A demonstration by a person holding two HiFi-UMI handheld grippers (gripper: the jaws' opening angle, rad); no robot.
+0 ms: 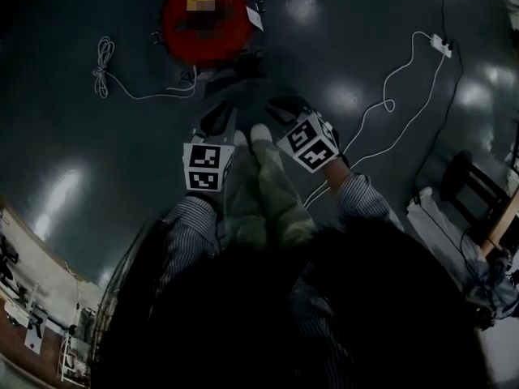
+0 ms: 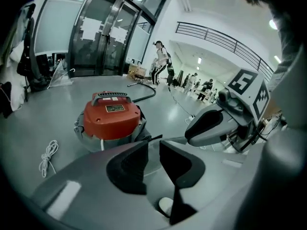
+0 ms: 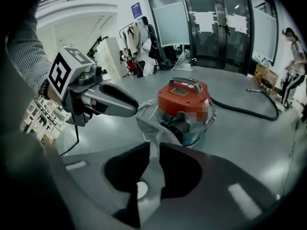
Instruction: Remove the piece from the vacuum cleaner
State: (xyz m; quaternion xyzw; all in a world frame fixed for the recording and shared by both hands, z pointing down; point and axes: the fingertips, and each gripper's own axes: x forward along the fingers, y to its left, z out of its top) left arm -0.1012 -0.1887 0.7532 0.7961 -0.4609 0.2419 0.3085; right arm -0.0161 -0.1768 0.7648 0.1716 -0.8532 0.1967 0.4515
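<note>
**Both tongs at waist height, vacuum on the floor ahead.** In the head view the red vacuum (image 1: 203,19) stands at 12 o'clock, well apart from both tongs, with a white cord (image 1: 101,67) loose on the floor at its 9 o'clock.

The right gripper (image 3: 153,150) has its jaws drawn close on a pale grey sheet (image 3: 147,128). The sheet rises out of the narrow gap toward 11 o'clock, where the tip of the left gripper (image 2: 153,150) meets its upper corner.

In the left gripper view the jaws likewise stand nearly together. A grey band runs from their gap toward 2 o'clock to the right tong, so the left tong appears to pinch the same sheet, though this is less plain. What kind of part the sheet is cannot be told.

From the right tong the vacuum lies at 1 o'clock, its dark hose (image 3: 244,110) trailing off toward 3 o'clock.

*Step in hand (judged):* the sheet is probably the piece. It hangs free of the vacuum, so the pulling-off seems done and the piece is being carried.

*Next move:* both grips should hold evenly and travel together, since a limp sheet would sag or slip if either tong eased. It then needs a place to be laid down.
</note>
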